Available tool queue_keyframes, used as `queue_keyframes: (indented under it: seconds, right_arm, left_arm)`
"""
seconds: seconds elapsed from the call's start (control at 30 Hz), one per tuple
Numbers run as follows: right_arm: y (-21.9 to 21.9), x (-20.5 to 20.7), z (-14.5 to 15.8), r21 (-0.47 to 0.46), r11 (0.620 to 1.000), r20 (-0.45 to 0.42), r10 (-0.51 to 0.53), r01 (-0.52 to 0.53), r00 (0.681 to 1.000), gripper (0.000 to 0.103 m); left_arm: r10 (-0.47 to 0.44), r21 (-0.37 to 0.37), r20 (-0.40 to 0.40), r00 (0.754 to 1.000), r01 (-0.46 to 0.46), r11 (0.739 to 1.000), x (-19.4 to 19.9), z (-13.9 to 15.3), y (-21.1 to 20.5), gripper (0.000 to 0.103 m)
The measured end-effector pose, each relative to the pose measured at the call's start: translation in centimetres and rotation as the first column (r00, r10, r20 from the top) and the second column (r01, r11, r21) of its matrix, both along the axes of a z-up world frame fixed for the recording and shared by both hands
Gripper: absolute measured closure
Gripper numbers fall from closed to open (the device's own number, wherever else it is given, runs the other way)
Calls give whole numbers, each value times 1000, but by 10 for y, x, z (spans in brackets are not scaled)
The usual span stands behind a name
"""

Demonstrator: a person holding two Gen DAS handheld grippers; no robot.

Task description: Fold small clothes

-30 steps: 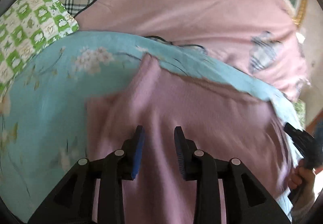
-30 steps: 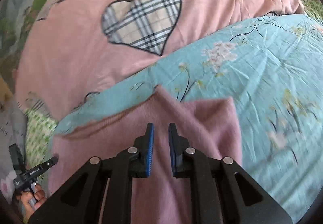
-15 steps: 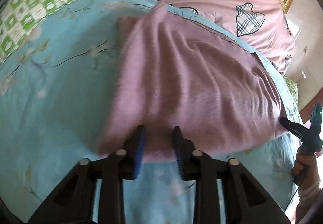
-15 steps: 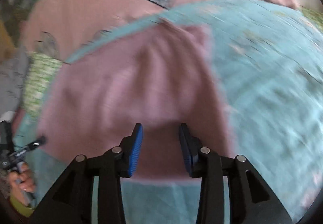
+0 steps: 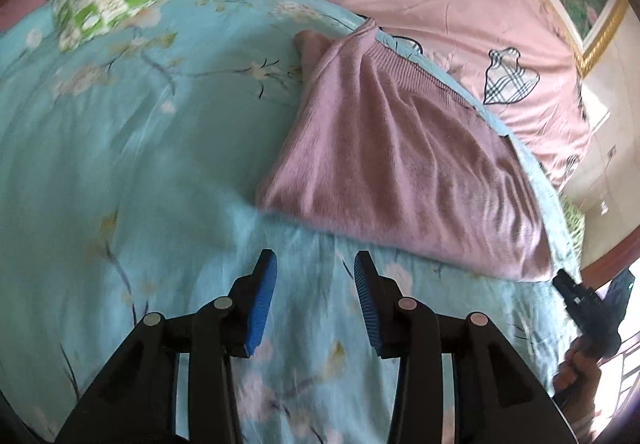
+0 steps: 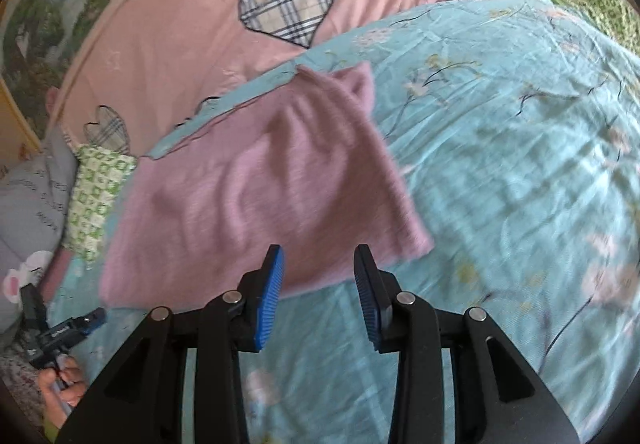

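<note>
Your left gripper [image 5: 316, 264], jaws opening, and your right gripper [image 6: 320, 258] (jaws parted) both hold nothing just short of the near hem of the mauve knitted garment [image 5: 404, 164], which lies folded on the turquoise floral sheet [image 5: 120, 164], with the pink heart-patterned quilt [image 6: 192, 28] beyond it.
</note>
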State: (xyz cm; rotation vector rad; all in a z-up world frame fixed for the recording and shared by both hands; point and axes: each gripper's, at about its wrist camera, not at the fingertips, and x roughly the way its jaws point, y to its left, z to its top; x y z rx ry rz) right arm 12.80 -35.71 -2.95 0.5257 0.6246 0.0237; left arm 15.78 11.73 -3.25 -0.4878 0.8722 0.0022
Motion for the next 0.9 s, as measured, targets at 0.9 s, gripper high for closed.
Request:
queue_keyframes:
  seconds: [0.9]
  right_arm:
    - [59,-28,-11,115,984,11,137,-138,990,59]
  left_arm:
    - [72,-244,7,997,-68,967,37,-18,-15,40]
